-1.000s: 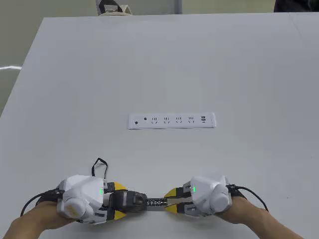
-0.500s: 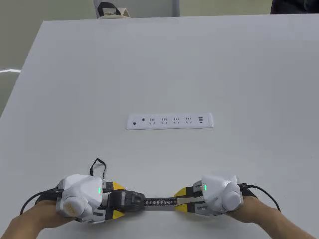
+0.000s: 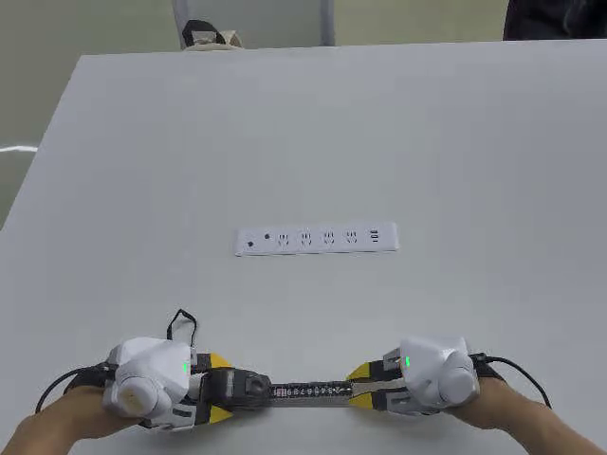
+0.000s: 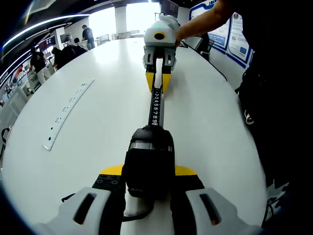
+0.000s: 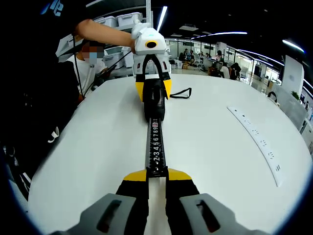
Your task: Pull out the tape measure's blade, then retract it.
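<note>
The black tape measure case point(image 3: 241, 390) point(image 4: 149, 161) point(image 5: 154, 100) lies low on the white table, clamped between the yellow-tipped jaws of my left gripper point(image 3: 214, 389) point(image 4: 149, 172). Its dark numbered blade point(image 3: 311, 390) point(image 4: 154, 105) point(image 5: 155, 144) runs rightward out of the case to my right gripper point(image 3: 360, 389) point(image 5: 156, 174), which is shut on the blade's end. The blade stretches straight just above the tabletop between the two grippers. A black wrist strap point(image 3: 183, 320) point(image 5: 180, 92) trails from the case.
A white power strip point(image 3: 316, 239) point(image 4: 66, 115) point(image 5: 256, 137) lies across the middle of the table point(image 3: 313, 133), beyond the grippers. A chair with a bag point(image 3: 204, 36) stands past the far edge. People sit at desks in the background of the gripper views.
My right gripper has moved right with the blade's end, drawing more blade out of the case. The left gripper has stayed put with the case.
</note>
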{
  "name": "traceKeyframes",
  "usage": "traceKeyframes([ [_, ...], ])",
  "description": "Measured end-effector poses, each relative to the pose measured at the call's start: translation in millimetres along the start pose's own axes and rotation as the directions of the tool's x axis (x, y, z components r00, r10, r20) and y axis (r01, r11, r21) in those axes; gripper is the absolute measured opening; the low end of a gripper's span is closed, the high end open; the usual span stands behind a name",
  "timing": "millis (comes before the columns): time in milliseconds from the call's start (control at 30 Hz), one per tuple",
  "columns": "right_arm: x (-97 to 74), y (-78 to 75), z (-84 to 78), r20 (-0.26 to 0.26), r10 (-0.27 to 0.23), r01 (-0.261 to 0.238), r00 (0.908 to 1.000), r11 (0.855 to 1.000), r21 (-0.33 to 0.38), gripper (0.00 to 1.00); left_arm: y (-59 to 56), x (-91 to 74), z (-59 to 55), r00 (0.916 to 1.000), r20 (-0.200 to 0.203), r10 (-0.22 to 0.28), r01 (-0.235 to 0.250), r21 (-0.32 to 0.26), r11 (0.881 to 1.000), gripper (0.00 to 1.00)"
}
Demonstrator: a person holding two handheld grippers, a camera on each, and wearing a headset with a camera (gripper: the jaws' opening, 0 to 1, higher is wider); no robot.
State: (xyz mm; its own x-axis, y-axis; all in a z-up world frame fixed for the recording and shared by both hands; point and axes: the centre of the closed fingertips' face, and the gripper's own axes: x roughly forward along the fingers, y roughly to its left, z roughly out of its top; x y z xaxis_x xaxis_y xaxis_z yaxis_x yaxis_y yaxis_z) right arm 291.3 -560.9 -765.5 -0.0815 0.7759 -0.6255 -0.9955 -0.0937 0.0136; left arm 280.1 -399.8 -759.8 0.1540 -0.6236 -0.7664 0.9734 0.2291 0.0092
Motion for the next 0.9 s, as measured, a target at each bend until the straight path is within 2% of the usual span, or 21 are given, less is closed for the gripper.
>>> traceKeyframes([
  [900, -40.6, -3.3, -41.2, -0.060, -0.029, 0.031, 0.9978, 0.999, 0.022, 0.10, -1.9, 4.1, 6.9, 1.0000, 0.004, -0.005, 0.005, -0.001, 1.000, 0.31],
])
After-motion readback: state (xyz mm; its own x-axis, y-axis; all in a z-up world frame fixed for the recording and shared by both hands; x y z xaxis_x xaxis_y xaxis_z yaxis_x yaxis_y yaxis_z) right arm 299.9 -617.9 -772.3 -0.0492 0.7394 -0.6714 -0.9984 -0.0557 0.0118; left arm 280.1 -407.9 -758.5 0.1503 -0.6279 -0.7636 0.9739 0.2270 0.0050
